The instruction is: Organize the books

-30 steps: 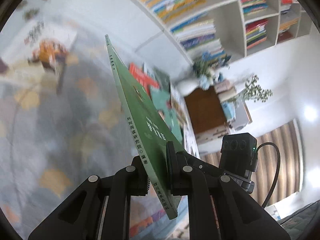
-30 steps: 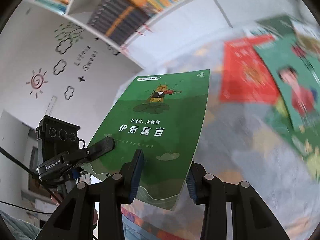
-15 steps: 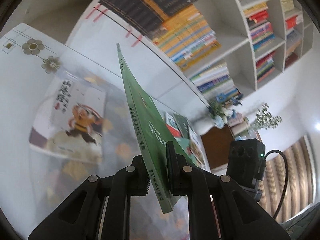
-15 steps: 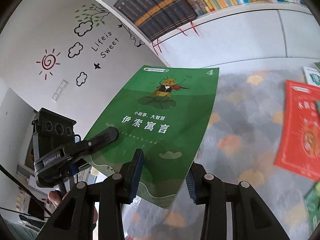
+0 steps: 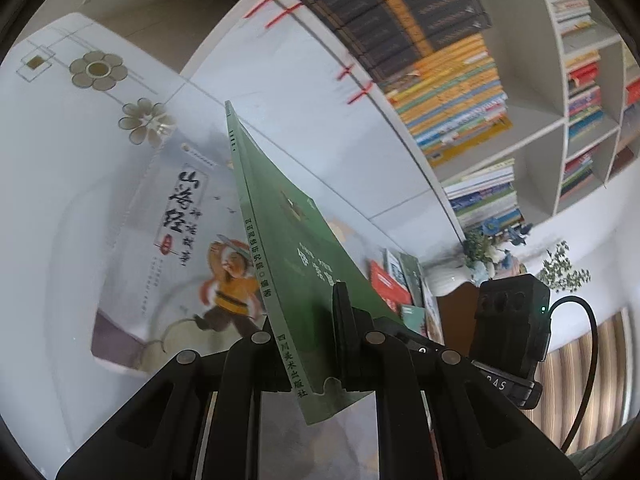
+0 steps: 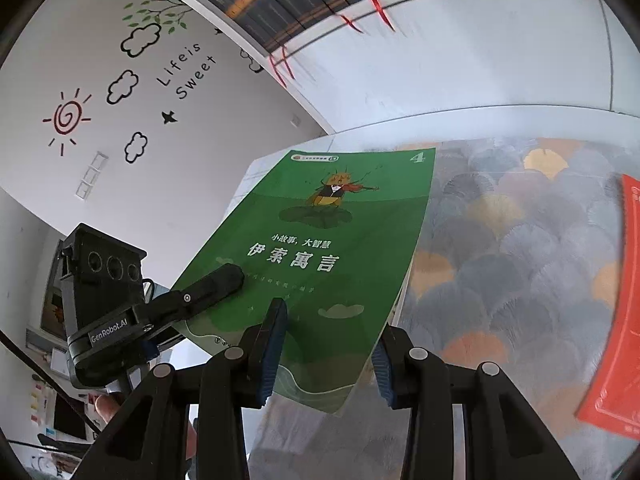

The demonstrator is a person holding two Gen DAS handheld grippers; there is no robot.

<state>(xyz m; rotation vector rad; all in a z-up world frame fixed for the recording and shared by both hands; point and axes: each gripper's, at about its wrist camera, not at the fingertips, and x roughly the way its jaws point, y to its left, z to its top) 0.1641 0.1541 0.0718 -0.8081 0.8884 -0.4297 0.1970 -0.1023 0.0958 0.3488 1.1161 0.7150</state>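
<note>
Book (image 6: 320,248) in green cover hangs above the table, clamped in the left gripper (image 5: 310,344); right gripper (image 6: 324,360) jaws stand apart, empty. Orange book (image 6: 612,320) at right awaits sorting.

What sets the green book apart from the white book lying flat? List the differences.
The green book is held in the air, tilted, clamped in the left gripper; the white book lies flat, untouched. The green cover shows an insect with a violin; the white one shows a running cartoon figure. Both are thin illustrated paperbacks.

Bench (image 6: 520,216) with scale-patterned covering (grey and orange); a red book (image 6: 612,320) lies flat on it.
</note>
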